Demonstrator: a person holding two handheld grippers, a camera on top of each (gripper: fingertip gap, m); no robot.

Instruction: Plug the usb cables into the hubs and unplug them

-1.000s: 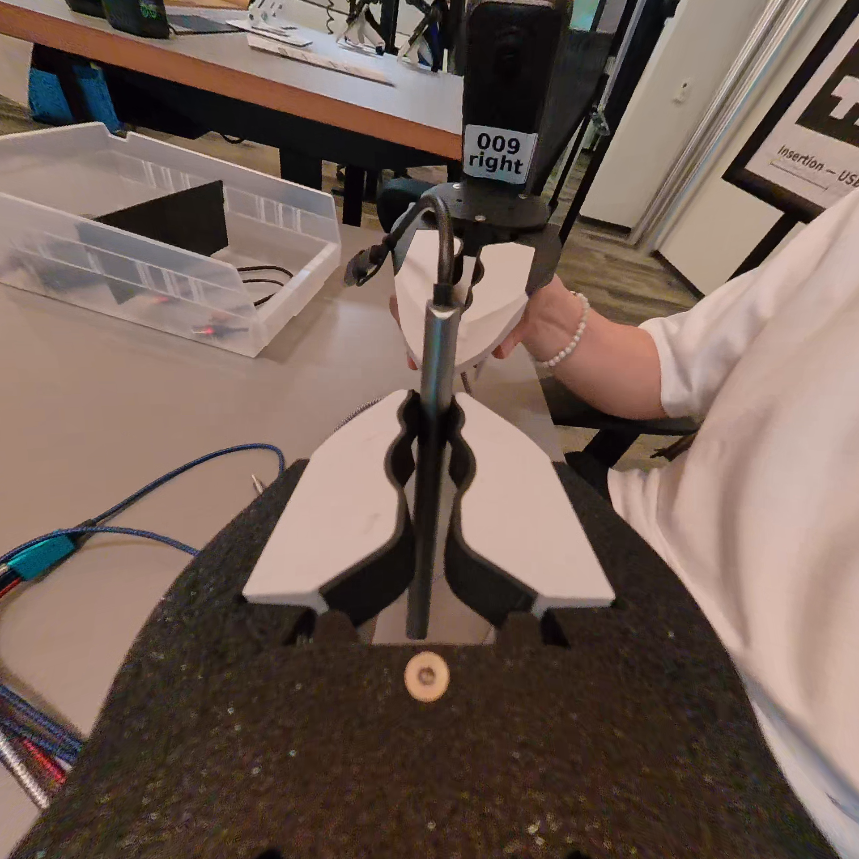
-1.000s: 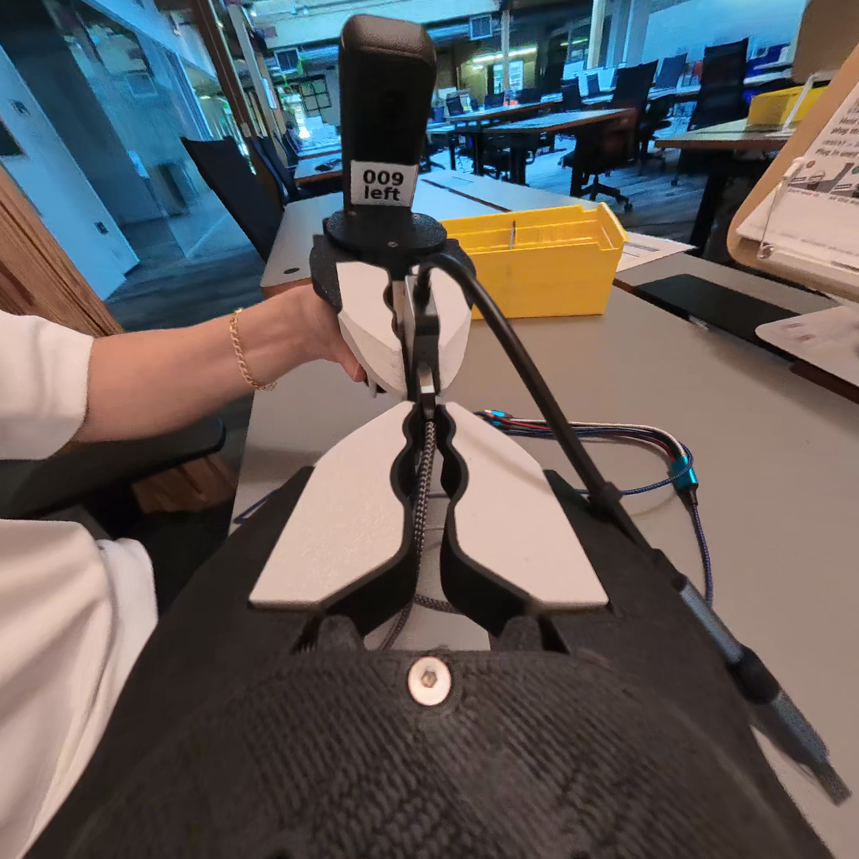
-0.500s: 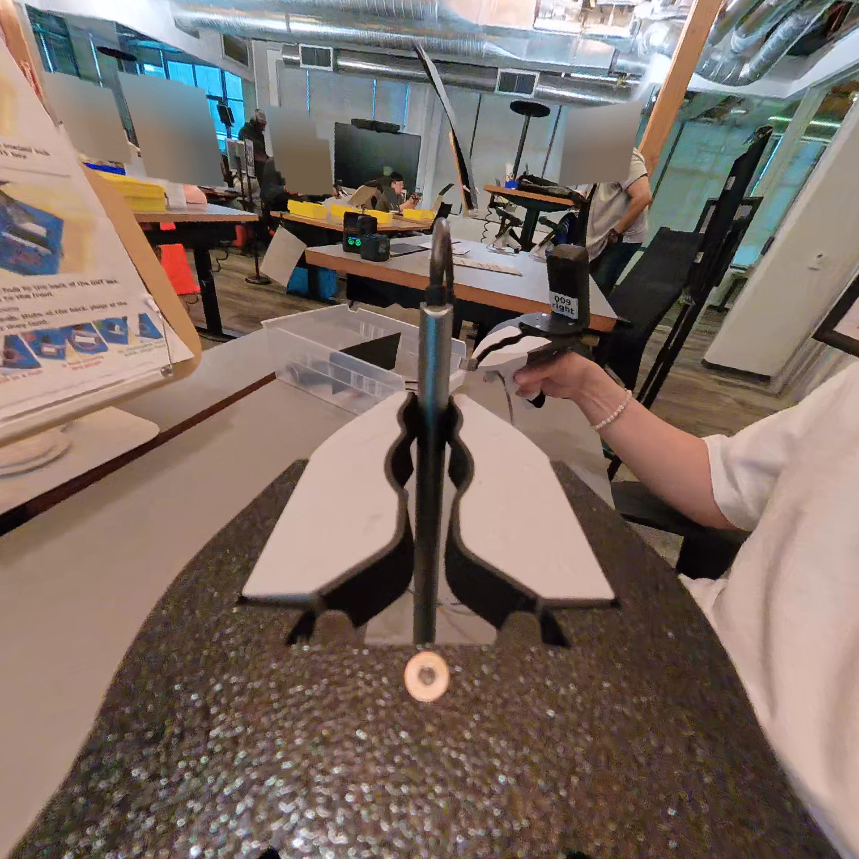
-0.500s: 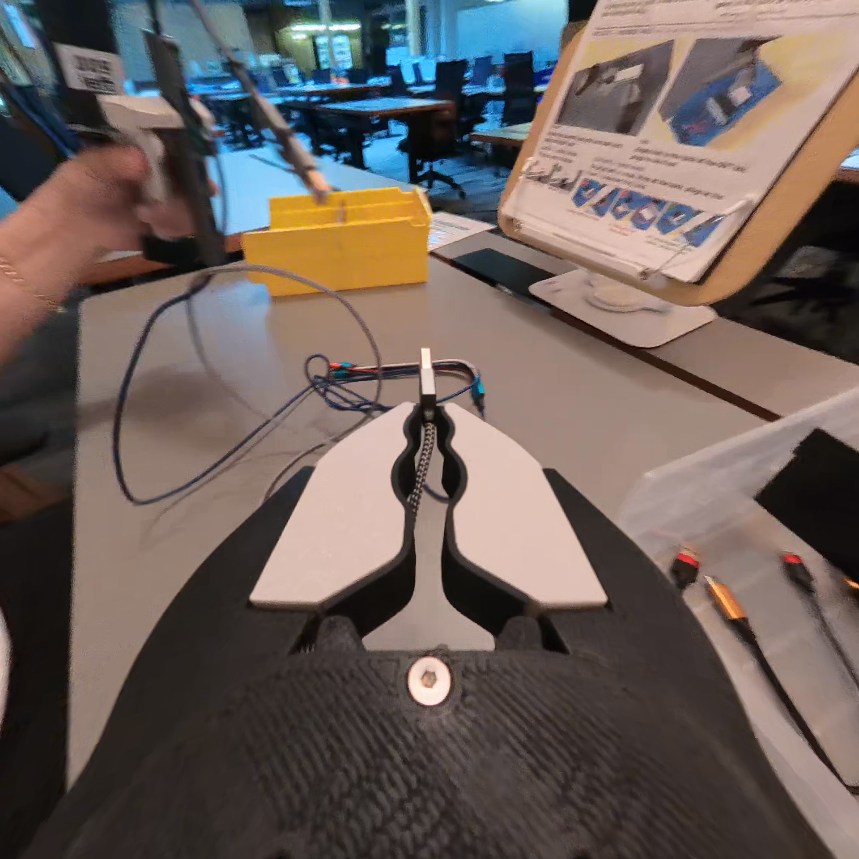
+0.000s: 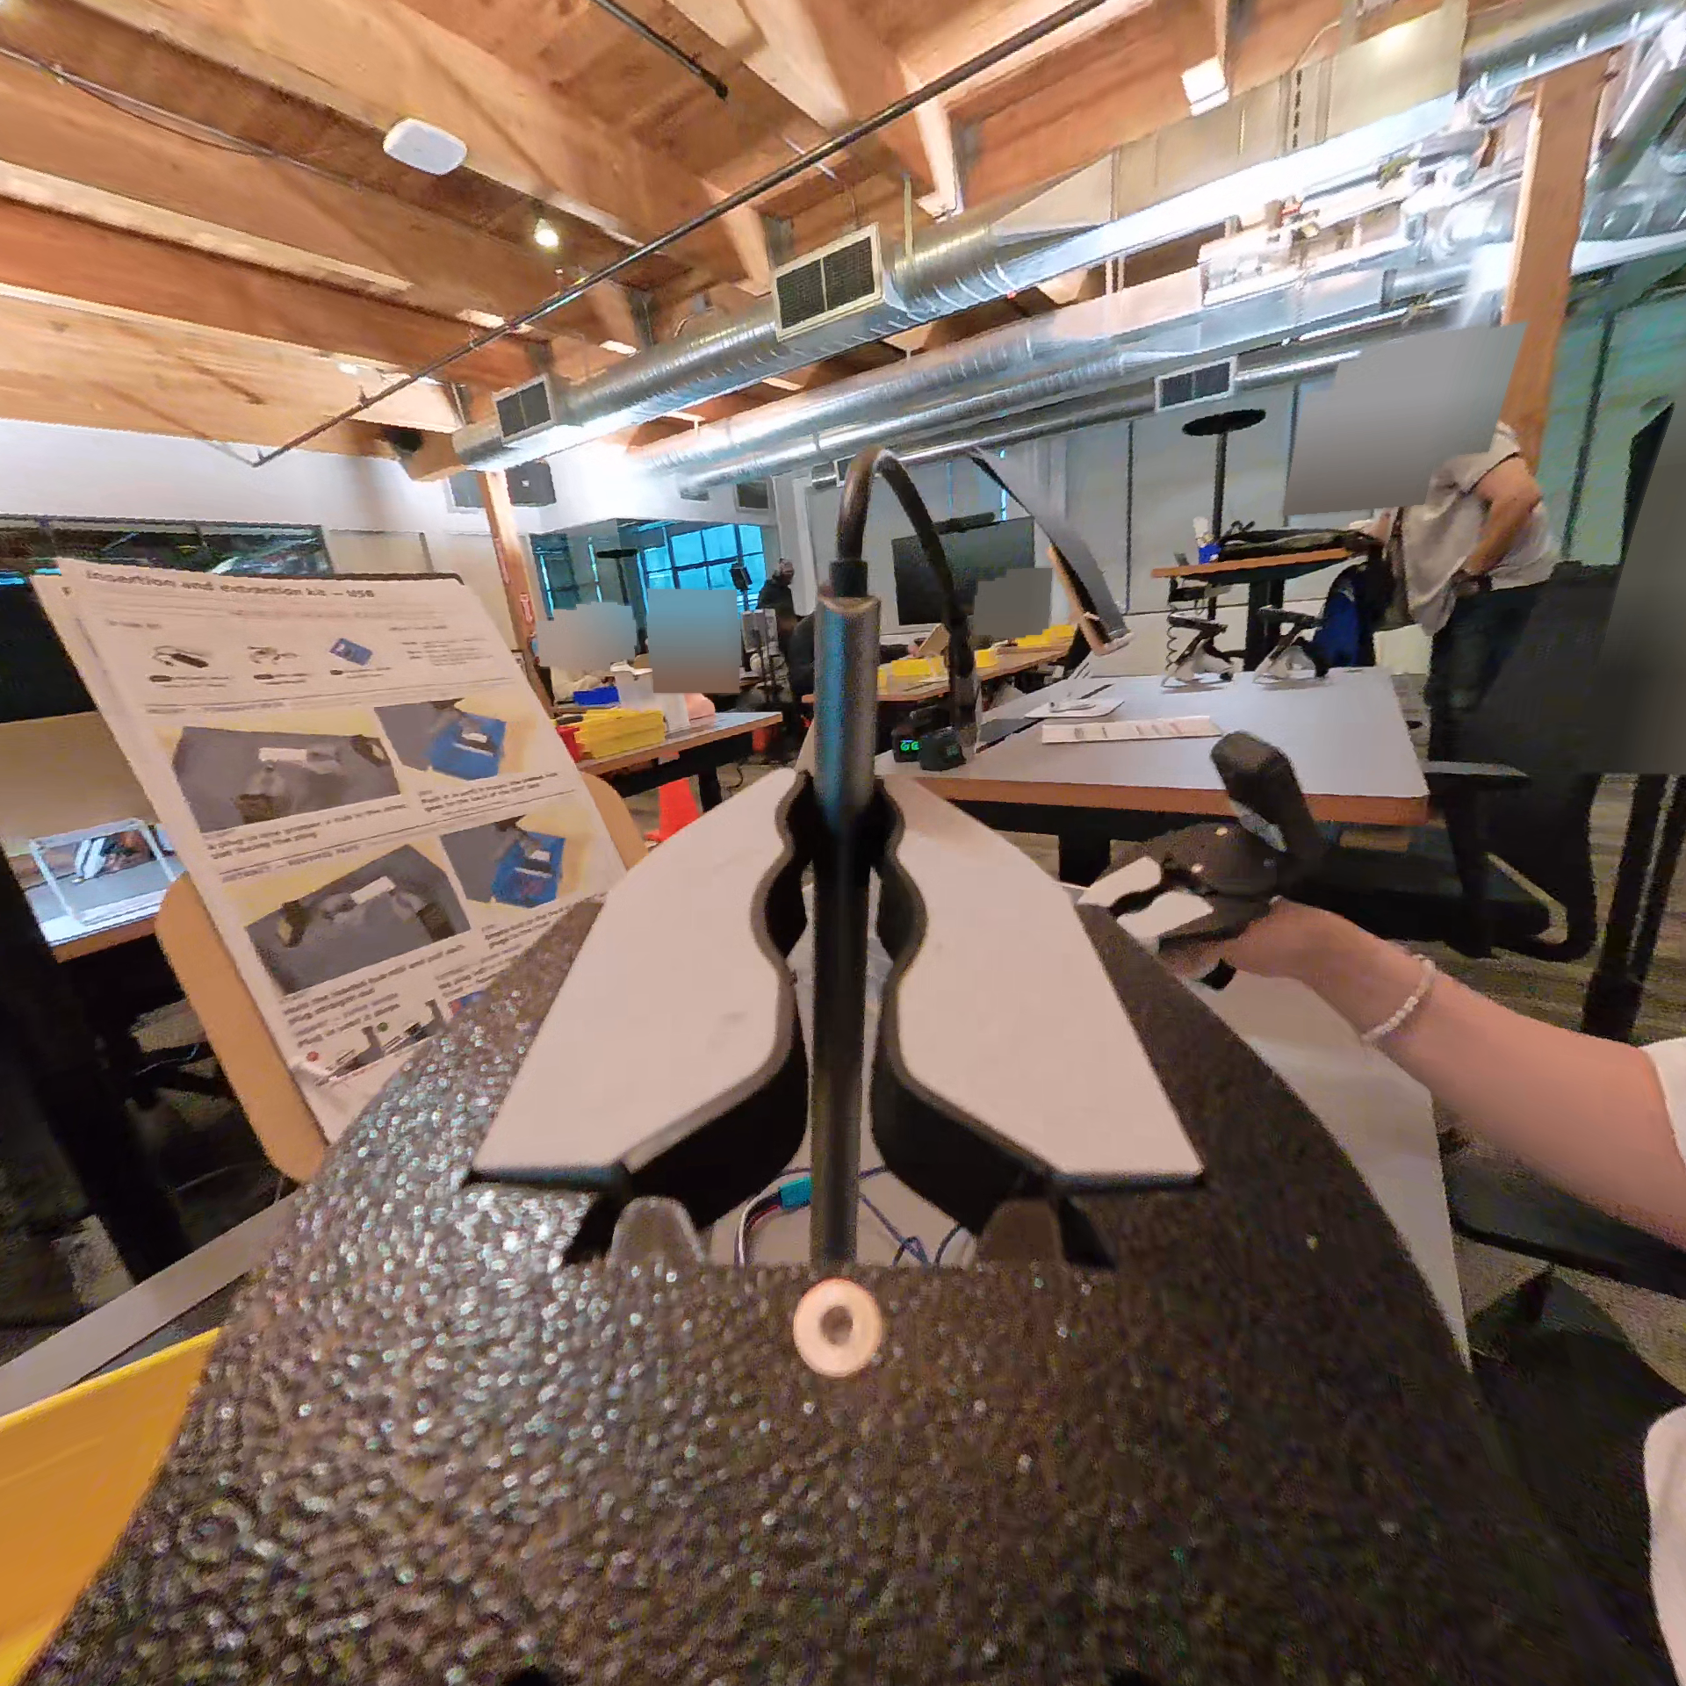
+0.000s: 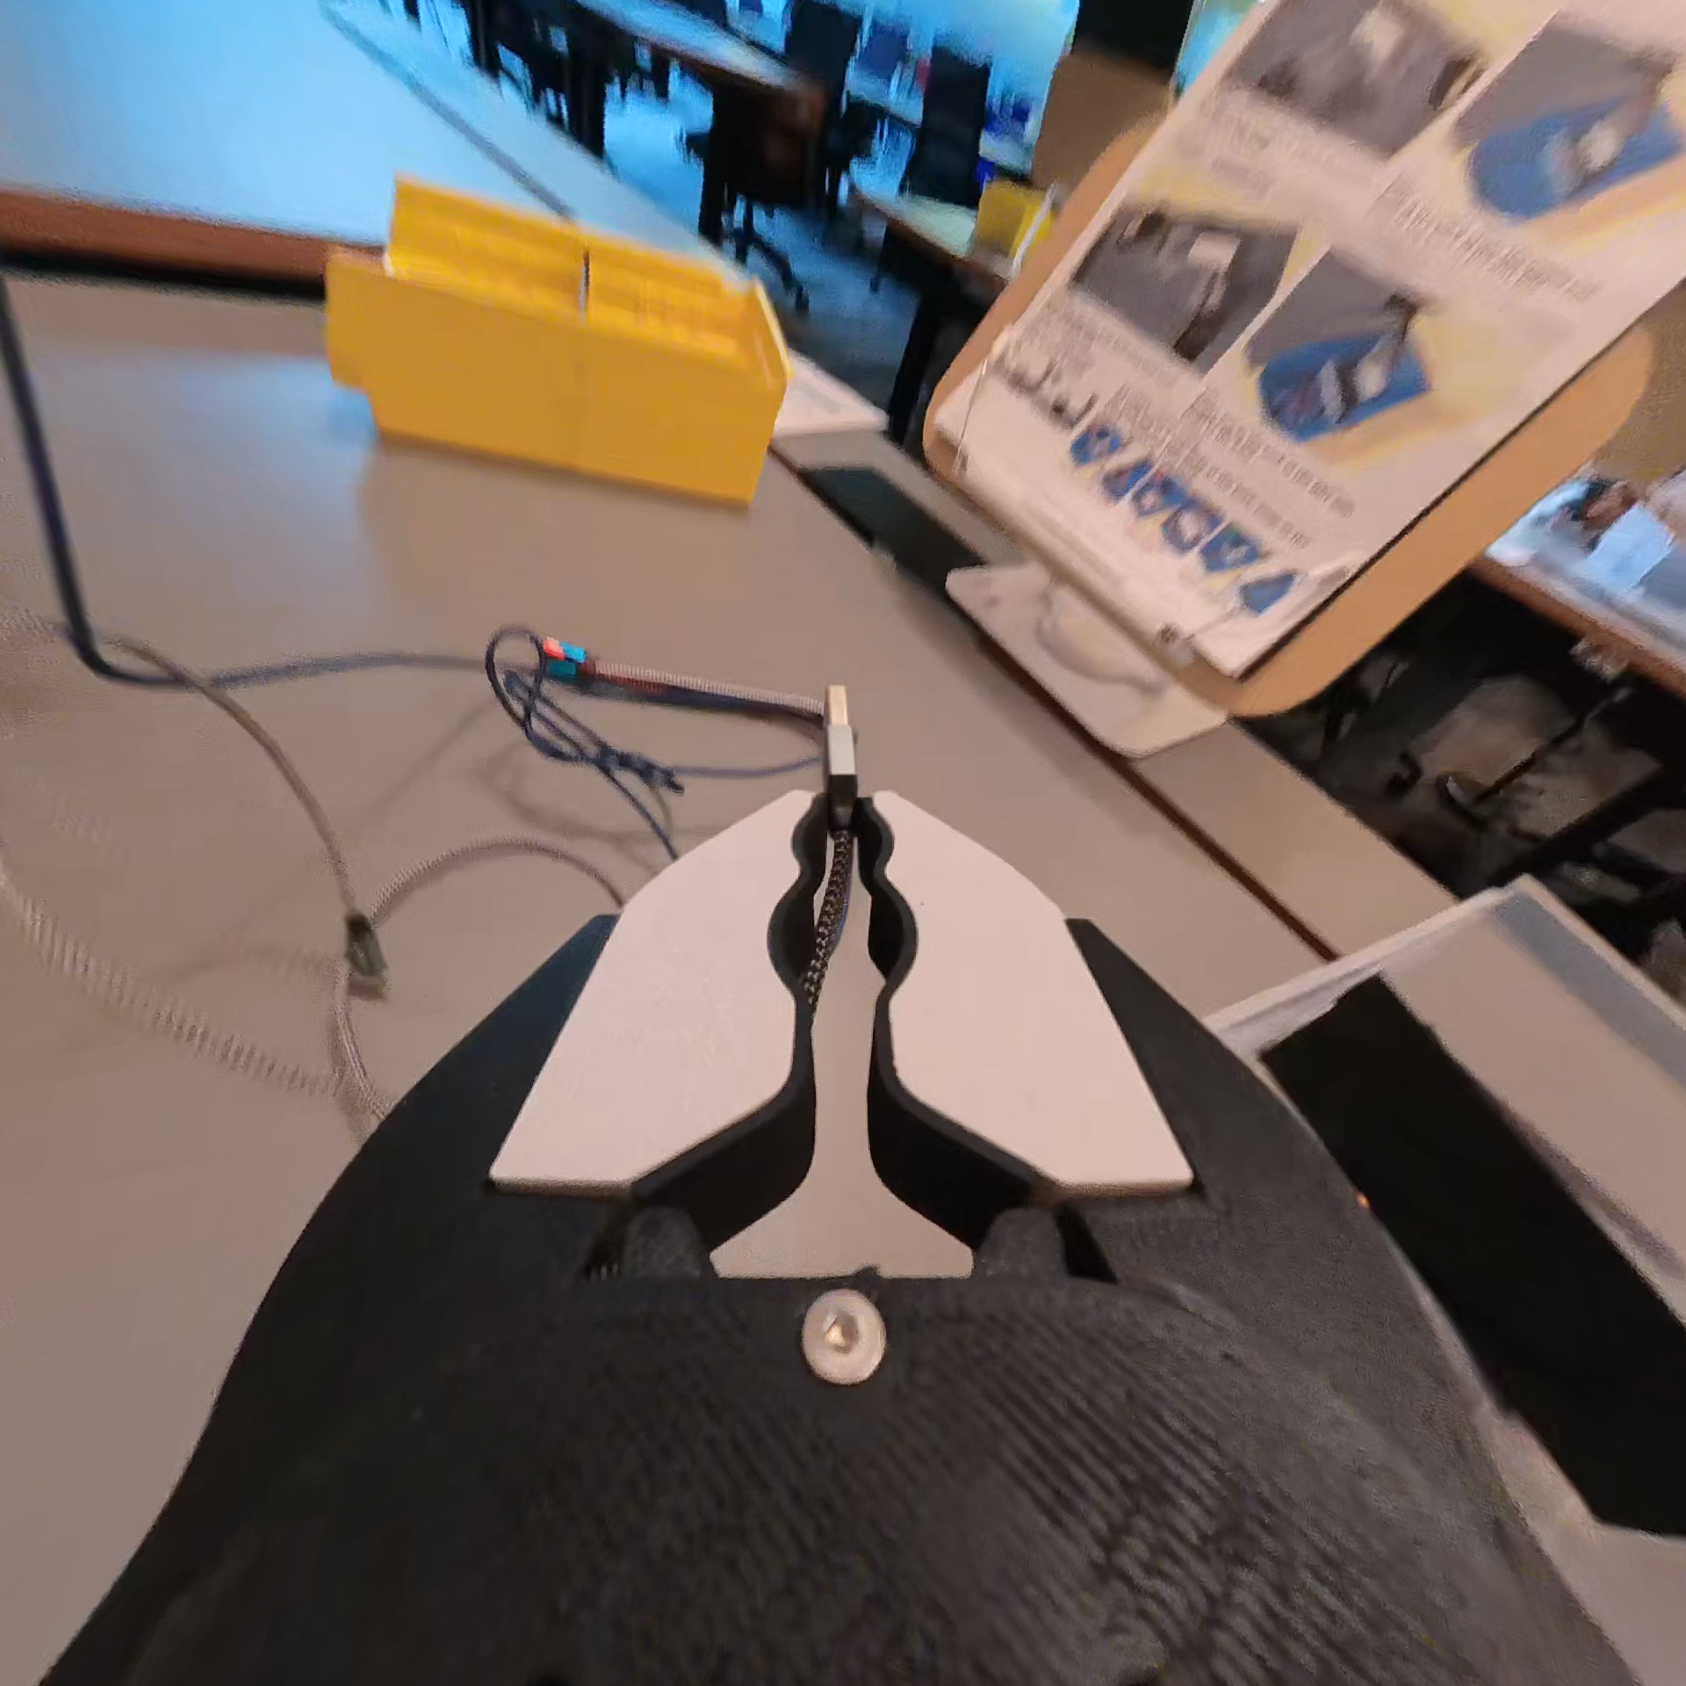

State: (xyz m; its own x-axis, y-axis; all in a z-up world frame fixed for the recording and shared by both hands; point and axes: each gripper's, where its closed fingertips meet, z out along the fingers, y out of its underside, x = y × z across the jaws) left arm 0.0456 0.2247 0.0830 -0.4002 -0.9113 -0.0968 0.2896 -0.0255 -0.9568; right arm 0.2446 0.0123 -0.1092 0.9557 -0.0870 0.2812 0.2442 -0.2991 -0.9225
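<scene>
left tongs (image 5: 844,803) clamping the dark hub (image 5: 841,821), raised upright in the air | right tongs (image 6: 844,803) gripping the braided usb cable (image 6: 828,921) just behind its plug (image 6: 840,744), hovering over the counter (image 6: 228,456) | plug and hub apart: this cable looking unplugged, other cables (image 6: 584,721) lying loose, possibly remaining

Dark grey hub (image 5: 841,821) with black cord. Black-and-white braided usb cable (image 6: 828,921) ending in silver plug (image 6: 841,744). White fingers (image 6: 675,1022), black-edged. Yellow bin (image 6: 556,365). Pale grey worktop (image 6: 274,511). Red and teal connectors (image 6: 566,655) on blue cables (image 6: 584,739).
</scene>
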